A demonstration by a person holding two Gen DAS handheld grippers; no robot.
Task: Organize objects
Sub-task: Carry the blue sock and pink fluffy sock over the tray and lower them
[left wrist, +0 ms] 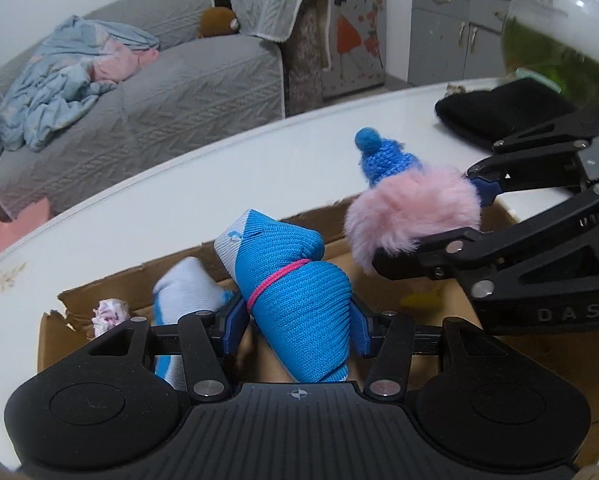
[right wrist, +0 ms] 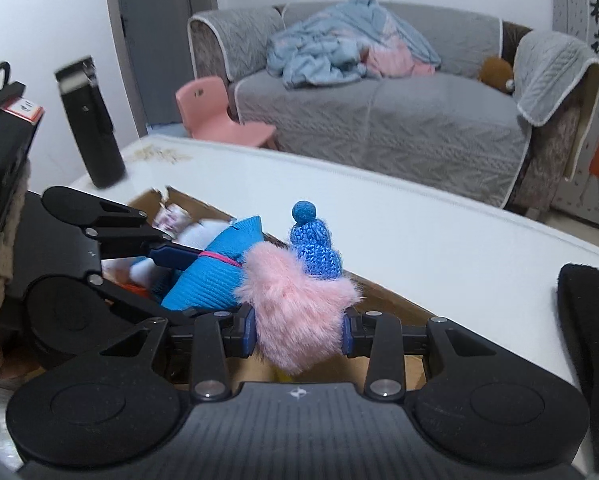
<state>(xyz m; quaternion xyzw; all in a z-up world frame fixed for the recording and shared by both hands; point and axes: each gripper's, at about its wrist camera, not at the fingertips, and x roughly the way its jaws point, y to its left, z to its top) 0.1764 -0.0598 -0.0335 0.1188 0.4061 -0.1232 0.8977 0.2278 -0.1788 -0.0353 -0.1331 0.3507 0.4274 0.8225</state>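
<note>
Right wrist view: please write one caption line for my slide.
Right claw grips a pink fluffy toy wearing a blue knit hat, held above a cardboard box.

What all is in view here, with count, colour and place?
sock bundle: 1, blue and white, pink band, in left gripper over box
furry toy: 1, pink with blue knit hat, in right gripper over box
box: 1, brown cardboard, on table
table: 1, white
black cloth: 1, table's far side
bottle: 1, black, table corner
sofa: 1, grey, behind
chair: 1, pink, by sofa
left gripper: shut on bundle
right gripper: shut on toy
</note>
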